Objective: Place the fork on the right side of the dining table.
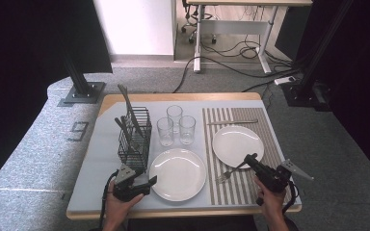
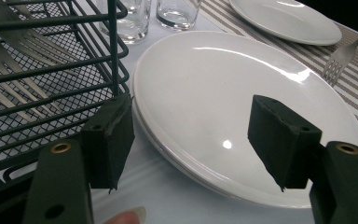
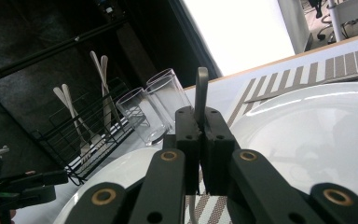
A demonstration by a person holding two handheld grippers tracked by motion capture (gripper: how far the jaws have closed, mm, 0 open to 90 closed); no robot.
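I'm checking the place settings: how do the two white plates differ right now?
The near plate lies on the bare grey table mat, while the far plate lies on the striped placemat. The near plate has the open left hand-held gripper at its edge; the far plate has a fork beside it, held by the shut right hand-held gripper. A knife lies beyond the far plate. Both are round, white and empty.

**Obscured and cropped items**

In the right gripper view we find the fork [image 3: 201, 91] handle's lower length hidden between the closed jaws; its tines lie out of sight below. In the left gripper view the fork is cut by the edge at 3 o'clock, and the cutlery basket [image 2: 51, 70] at 9 o'clock.
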